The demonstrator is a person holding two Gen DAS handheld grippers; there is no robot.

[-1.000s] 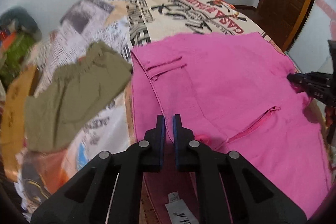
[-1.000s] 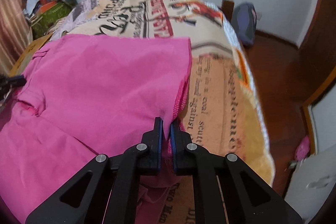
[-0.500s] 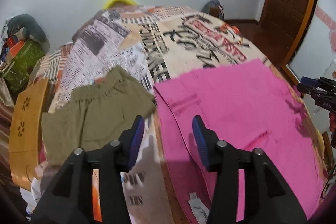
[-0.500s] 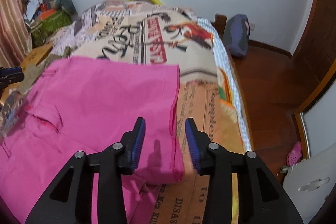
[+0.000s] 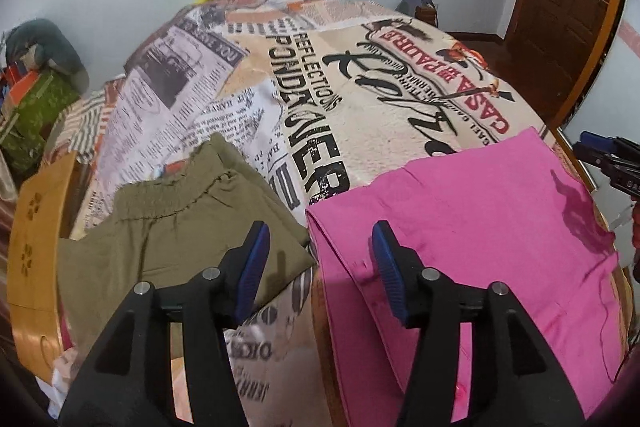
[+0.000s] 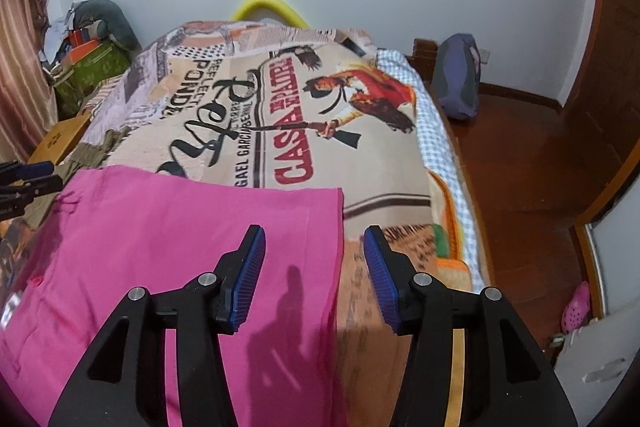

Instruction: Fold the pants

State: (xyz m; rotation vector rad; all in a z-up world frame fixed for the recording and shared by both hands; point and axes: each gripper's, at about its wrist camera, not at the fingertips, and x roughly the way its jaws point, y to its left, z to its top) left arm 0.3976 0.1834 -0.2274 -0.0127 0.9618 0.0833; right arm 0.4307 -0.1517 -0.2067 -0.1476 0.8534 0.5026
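Left wrist view: the left gripper (image 5: 318, 263) has its blue-padded jaws spread and opening, with nothing between them — it hovers over the left edge of the pink pants (image 5: 472, 239), above the gap between that edge and the olive-green shorts (image 5: 176, 227) just beside it. The gripper tilts steeply down toward the bed's newspaper-print bedspread (image 5: 320, 87). A second ago these jaws were pressed together low on the pink cloth; now they are clear of it, and the pants lie flat in a folded rectangle on the near right part of the bed. The right gripper (image 5: 604, 163) shows at the far right edge, off the cloth.

Right wrist view: the right gripper (image 6: 314, 263) is likewise parted and opening, empty, angled down above the right edge of the pink pants (image 6: 160, 247), its shadow falling on the cloth below. A second ago it pinched that edge; now the fabric lies released and smooth — the edge runs straight down the bedspread (image 6: 280, 115). The left gripper (image 6: 28, 179) pokes in at the left border beside the pants' far corner.
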